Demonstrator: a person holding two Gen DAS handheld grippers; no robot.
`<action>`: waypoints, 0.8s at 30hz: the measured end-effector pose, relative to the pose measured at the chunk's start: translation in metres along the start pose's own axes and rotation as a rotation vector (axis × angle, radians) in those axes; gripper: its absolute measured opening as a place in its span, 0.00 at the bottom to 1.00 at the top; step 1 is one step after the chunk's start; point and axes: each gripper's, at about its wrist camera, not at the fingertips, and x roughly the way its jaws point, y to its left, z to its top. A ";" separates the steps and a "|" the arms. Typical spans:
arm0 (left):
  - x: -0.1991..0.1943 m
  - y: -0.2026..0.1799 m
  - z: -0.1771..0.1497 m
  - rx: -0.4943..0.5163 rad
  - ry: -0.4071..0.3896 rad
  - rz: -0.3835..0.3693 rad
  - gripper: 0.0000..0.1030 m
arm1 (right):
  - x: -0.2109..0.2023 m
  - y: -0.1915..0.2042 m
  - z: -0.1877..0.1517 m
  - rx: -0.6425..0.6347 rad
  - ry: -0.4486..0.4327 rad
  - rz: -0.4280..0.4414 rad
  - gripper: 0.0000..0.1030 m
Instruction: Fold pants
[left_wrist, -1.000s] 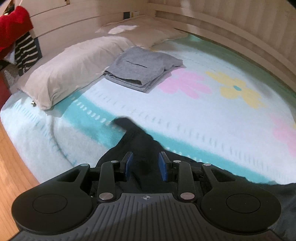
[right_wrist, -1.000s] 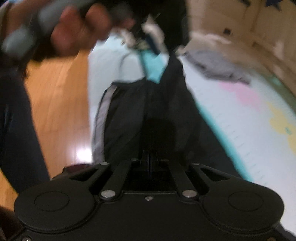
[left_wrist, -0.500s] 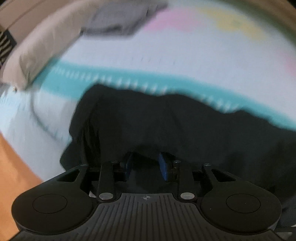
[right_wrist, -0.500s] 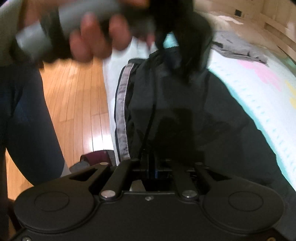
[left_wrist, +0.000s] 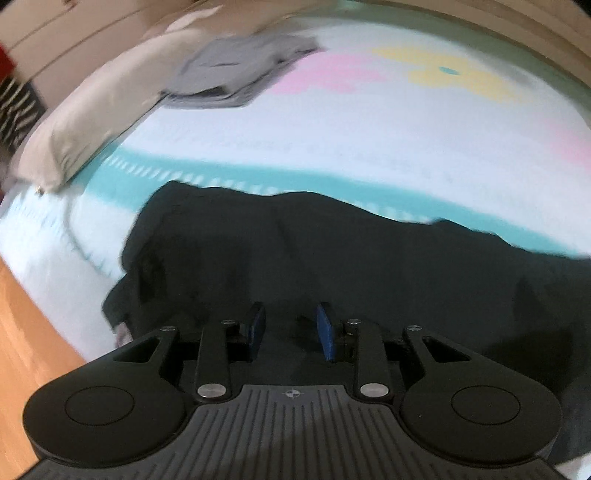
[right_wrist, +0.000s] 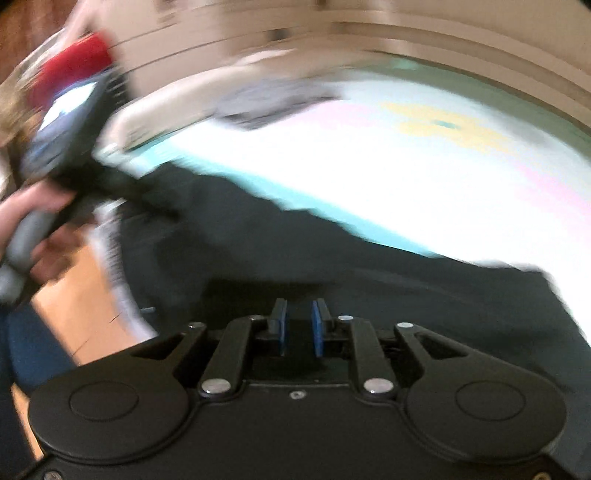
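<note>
Because the black pants (left_wrist: 332, 258) lie spread across the near edge of the bed, over the flowered blanket (left_wrist: 369, 122) with one end slumping toward the wooden floor (left_wrist: 22, 332), you are working with soft, limp cloth that will sag wherever you leave it unsupported. It looks light and a little slick, so a shallow pinch may slide off; take a seam, the striped side trim or the waistband, where the layers are thicker.

Your left gripper (left_wrist: 291, 328) hangs just above the dark fabric with its blue pads parted; nothing I can make out is clamped between them. Your right gripper (right_wrist: 298, 326) is opening, a narrow gap showing between its pads and no cloth visibly caught there, though the picture is blurred.

Well beyond the pants, a folded grey garment (left_wrist: 236, 74) rests against the pillow (left_wrist: 92, 110), out of your way. Take hold at two points on one edge and lift evenly, since a single grip would probably let the legs twist.
</note>
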 end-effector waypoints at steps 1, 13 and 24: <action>0.000 -0.007 -0.003 0.019 0.002 -0.004 0.29 | -0.005 -0.013 -0.003 0.040 -0.002 -0.036 0.25; 0.020 -0.058 -0.030 0.191 0.090 0.038 0.29 | -0.071 -0.167 -0.073 0.562 0.053 -0.452 0.25; 0.021 -0.061 -0.025 0.142 0.116 0.028 0.29 | -0.098 -0.246 -0.132 0.995 0.088 -0.576 0.49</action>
